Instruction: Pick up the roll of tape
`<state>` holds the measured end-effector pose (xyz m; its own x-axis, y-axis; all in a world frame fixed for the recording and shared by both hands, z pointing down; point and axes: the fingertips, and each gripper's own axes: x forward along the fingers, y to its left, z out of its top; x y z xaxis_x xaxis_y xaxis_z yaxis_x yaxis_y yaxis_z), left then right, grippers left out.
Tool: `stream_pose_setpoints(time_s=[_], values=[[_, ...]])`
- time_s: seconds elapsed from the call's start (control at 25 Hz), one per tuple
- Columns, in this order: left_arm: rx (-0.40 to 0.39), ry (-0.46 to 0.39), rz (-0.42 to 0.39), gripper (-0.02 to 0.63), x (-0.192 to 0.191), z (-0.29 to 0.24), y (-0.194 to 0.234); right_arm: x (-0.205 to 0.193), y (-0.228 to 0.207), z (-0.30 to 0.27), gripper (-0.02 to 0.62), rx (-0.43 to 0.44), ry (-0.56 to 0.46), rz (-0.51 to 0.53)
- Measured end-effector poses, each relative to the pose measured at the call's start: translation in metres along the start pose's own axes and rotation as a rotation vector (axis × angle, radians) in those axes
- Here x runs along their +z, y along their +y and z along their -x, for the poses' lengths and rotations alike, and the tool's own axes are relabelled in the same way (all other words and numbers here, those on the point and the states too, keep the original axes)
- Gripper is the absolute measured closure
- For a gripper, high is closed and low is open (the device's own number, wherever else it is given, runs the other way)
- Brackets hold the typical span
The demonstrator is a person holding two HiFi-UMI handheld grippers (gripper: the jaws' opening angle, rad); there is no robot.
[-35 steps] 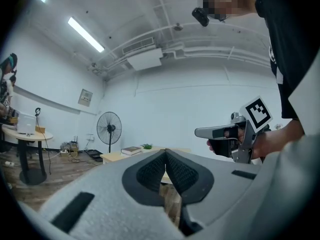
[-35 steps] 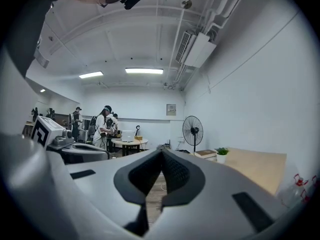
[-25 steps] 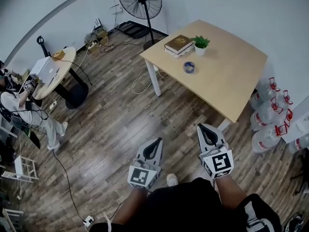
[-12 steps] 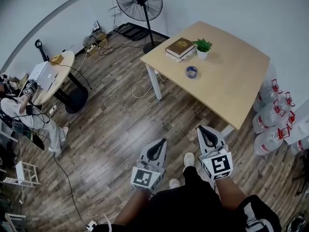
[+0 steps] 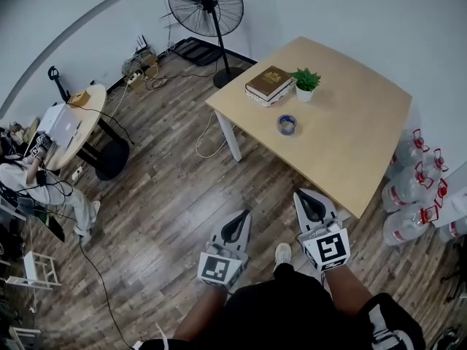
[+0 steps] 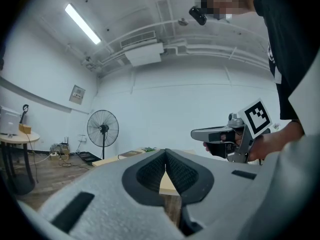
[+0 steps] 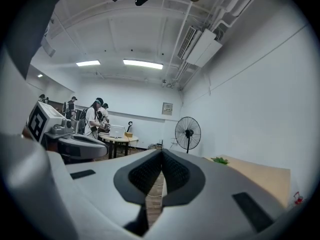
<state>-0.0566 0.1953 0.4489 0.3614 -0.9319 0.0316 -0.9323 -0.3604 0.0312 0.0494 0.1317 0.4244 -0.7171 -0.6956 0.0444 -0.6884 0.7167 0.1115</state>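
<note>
The roll of tape (image 5: 287, 124), a small blue ring, lies on the light wooden table (image 5: 350, 130) in the head view, in front of a stack of books (image 5: 268, 84) and a potted plant (image 5: 306, 82). Both grippers are held level above the wooden floor, well short of the table. My left gripper (image 5: 236, 222) is shut with its tips together and nothing between them (image 6: 165, 152). My right gripper (image 5: 306, 199) is also shut and empty (image 7: 161, 153), nearest the table's front corner. The tape is hidden in both gripper views.
A standing fan (image 5: 205, 6) is beyond the table's left end. Water bottles (image 5: 416, 188) crowd the floor to the table's right. A round table (image 5: 73, 122) with a laptop, a seated person (image 5: 36, 173) and trailing cables (image 5: 102, 268) are on the left.
I have stepped forward: the table and tape have come closer and lower in the head view. Both grippers stayed shut and side by side.
</note>
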Motion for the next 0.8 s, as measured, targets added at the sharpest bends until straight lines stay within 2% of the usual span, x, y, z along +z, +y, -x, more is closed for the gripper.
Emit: stream_pose_setpoints(time_s=[0.44, 0.8], values=[[0.022, 0.011, -0.011, 0.601, 0.003, -0.085, 0.026, -0.009, -0.068, -0.058, 0.600, 0.032, 0.013, -0.012], [0.058, 0.012, -0.035, 0.601, 0.004, -0.134, 0.043, -0.018, -0.100, -0.092, 0.600, 0.081, 0.020, -0.024]])
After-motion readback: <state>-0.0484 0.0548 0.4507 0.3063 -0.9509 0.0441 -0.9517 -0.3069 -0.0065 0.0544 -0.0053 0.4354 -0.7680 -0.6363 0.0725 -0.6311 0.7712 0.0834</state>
